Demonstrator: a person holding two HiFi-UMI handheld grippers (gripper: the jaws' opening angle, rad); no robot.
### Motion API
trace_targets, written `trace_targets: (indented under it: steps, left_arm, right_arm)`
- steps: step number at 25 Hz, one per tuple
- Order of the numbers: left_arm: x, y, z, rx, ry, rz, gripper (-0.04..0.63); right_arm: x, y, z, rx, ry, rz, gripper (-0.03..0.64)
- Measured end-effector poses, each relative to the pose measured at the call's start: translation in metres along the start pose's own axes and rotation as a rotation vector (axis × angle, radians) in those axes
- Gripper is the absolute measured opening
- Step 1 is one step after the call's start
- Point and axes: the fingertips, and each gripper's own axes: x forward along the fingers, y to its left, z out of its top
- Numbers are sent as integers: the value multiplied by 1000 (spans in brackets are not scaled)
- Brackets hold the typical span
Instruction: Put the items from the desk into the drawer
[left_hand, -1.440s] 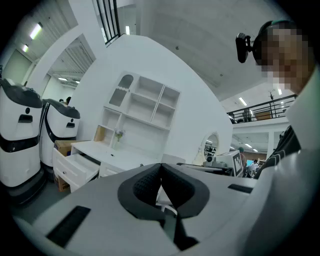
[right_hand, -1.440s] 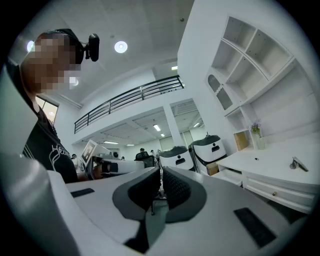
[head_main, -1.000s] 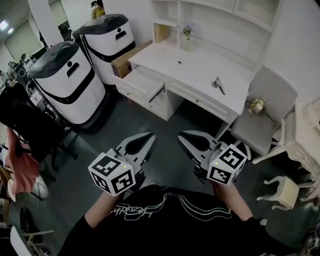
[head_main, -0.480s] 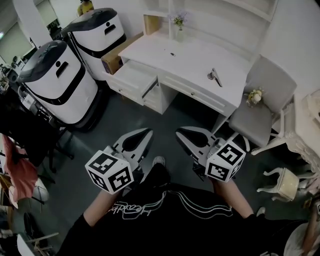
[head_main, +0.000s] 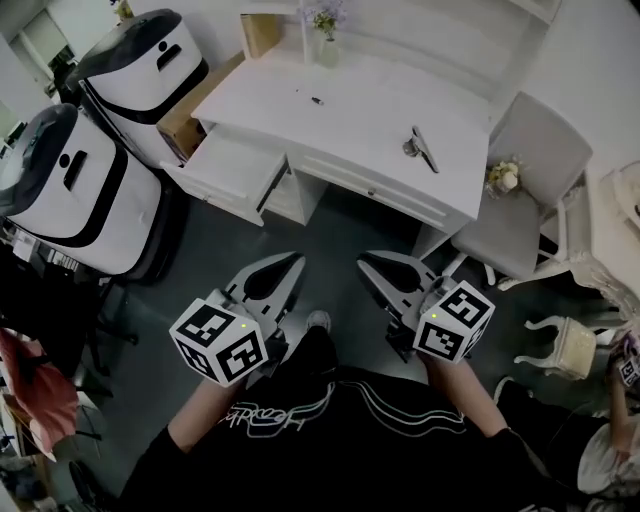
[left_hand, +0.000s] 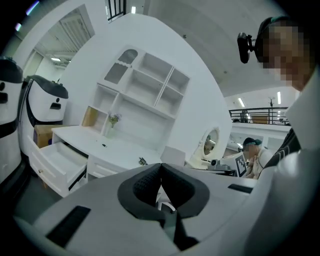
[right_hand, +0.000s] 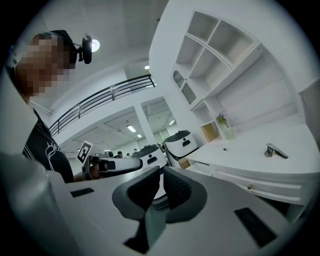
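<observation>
Grey floor spreads below us, and beyond it stands the white desk (head_main: 360, 130) with shelves against the wall. Two large white-and-black machines (head_main: 75, 180) stand at the desk's left end, and a grey chair (head_main: 525, 170) sits at its right end. The desk's left drawer (head_main: 225, 170) is pulled open. We hold the left gripper (head_main: 296, 260) and right gripper (head_main: 366, 262) side by side over the floor, well short of the desk, each with jaws closed together on nothing. On the desktop lie a metallic item (head_main: 420, 148) toward the right and a small dark item (head_main: 316, 100) further left, well apart.
</observation>
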Motion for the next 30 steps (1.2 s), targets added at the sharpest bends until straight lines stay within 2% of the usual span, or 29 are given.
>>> trace_targets:
  steps: [5, 9, 15, 19, 24, 28, 30]
  left_arm:
    - [74, 61, 17, -19, 70, -74, 20]
    - [124, 100, 36, 1, 113, -143, 20]
    - [188, 142, 41, 21, 178, -222, 21]
    - [221, 154, 44, -21, 193, -259, 21]
    - [263, 161, 47, -35, 223, -253, 21]
    - [294, 164, 48, -22, 265, -238, 21]
    - [312, 167, 51, -12, 276, -230, 21]
  right_arm:
    - [46, -78, 17, 51, -8, -80, 54]
    - [70, -135, 35, 60, -8, -199, 54]
    - [79, -198, 55, 45, -2, -334, 55]
    - [74, -234, 60, 44, 32, -388, 55]
    - [59, -285, 70, 69, 26, -428, 57]
    - [52, -335, 77, 23, 70, -490, 128]
    - [51, -361, 80, -9, 98, -515, 143]
